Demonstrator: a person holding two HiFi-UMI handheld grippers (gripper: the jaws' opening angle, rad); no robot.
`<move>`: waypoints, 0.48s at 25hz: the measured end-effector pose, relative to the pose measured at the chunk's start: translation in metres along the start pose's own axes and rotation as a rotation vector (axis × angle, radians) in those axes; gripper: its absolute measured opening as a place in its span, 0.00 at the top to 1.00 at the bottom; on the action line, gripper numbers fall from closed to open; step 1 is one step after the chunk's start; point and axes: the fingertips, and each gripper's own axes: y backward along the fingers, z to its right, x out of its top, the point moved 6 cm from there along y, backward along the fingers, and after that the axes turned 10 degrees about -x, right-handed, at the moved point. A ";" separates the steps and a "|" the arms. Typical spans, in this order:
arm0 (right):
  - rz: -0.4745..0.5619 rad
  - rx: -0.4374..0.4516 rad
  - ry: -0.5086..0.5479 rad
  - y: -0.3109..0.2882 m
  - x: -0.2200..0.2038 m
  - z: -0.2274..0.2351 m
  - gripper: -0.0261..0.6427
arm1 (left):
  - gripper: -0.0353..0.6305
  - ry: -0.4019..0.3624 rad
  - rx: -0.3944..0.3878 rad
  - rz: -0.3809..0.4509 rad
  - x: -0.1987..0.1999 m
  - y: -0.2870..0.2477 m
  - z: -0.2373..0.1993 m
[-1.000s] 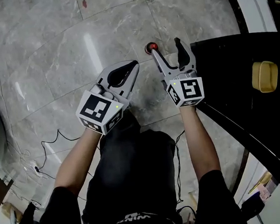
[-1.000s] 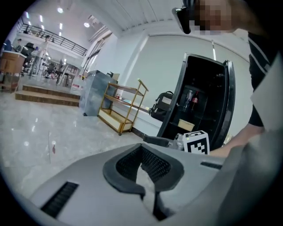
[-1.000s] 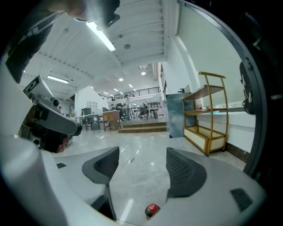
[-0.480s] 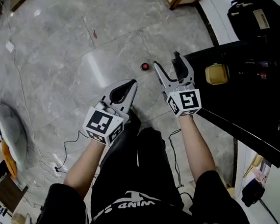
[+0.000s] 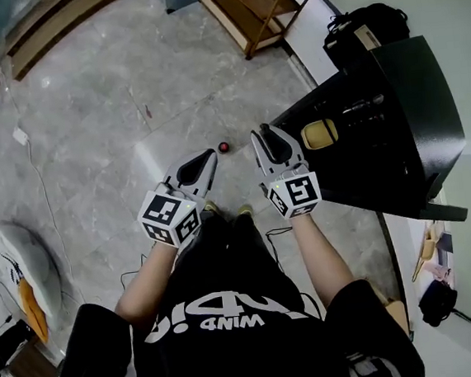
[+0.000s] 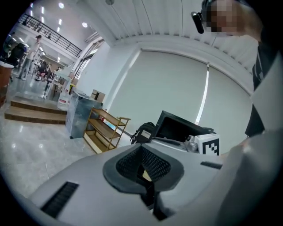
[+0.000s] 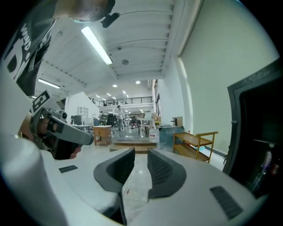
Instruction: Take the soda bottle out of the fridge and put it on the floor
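The soda bottle (image 5: pixel 224 147) stands on the grey floor, and from above only its red cap shows, just beyond and between the two gripper tips. My left gripper (image 5: pixel 202 163) is held high over the floor with its pads (image 6: pixel 152 164) pressed together and empty. To its right, my right gripper (image 5: pixel 263 135) hangs near the fridge (image 5: pixel 394 118). Its jaws have just been closing. A narrow gap remains between the pads (image 7: pixel 161 170), and nothing is in it. The bottle is in neither gripper view.
The black fridge stands open at the right with a yellow item (image 5: pixel 321 134) inside. A black backpack (image 5: pixel 361 26) and a wooden shelf (image 5: pixel 259 7) sit behind it. A cable (image 5: pixel 40 186) and a white and orange object (image 5: pixel 24 270) lie on the floor at the left.
Both grippers have risen well away from the floor, so the bottle looks smaller and farther below. The right jaws have narrowed from wide open. The left gripper stayed shut.
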 end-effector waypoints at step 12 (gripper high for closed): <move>0.013 -0.013 0.001 0.034 0.046 0.024 0.93 | 0.94 -0.089 0.008 0.000 0.034 -0.008 0.046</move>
